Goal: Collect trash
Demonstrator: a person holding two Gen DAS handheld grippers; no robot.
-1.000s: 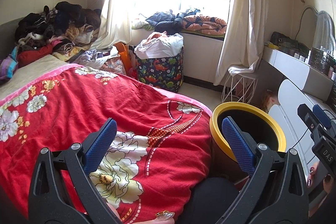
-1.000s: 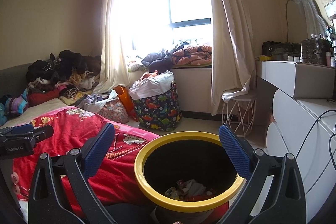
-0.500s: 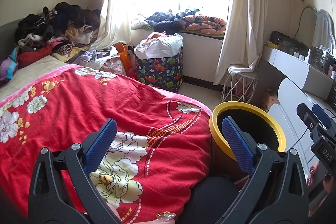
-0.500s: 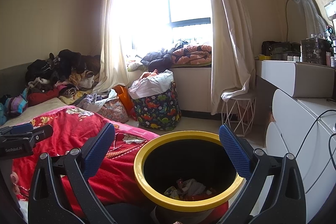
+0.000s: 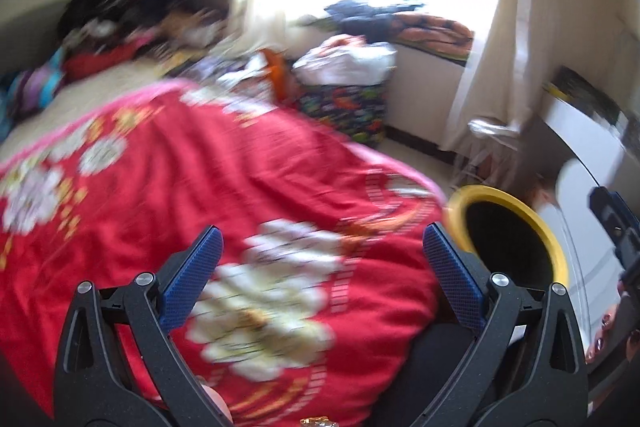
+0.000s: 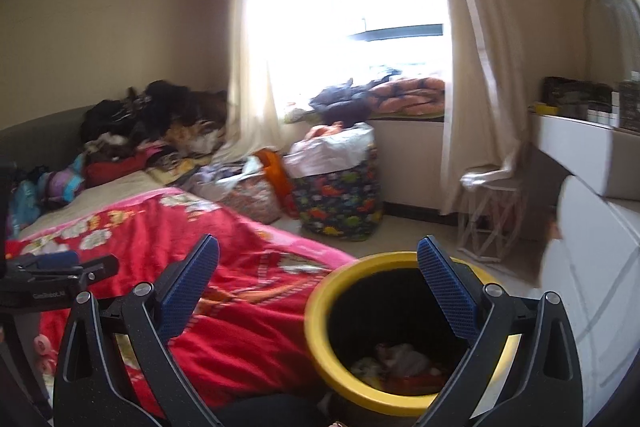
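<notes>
The left gripper (image 5: 322,267) hangs over the red flowered blanket (image 5: 208,195) on the bed, its blue-padded jaws spread wide with nothing between them. The right gripper (image 6: 318,285) has its jaws just as wide and empty, its right finger over the mouth of the bin (image 6: 320,311). The bin is black inside with a yellow rim and stands on the floor just beside the bed's corner; crumpled trash (image 6: 396,363) lies at its bottom. Both views are blurred, the left one more so. Past the bed a patterned laundry basket (image 6: 340,203) sits on the floor below the window, and a heap of clothes (image 6: 152,123) is piled at the far edge of the bed.
</notes>
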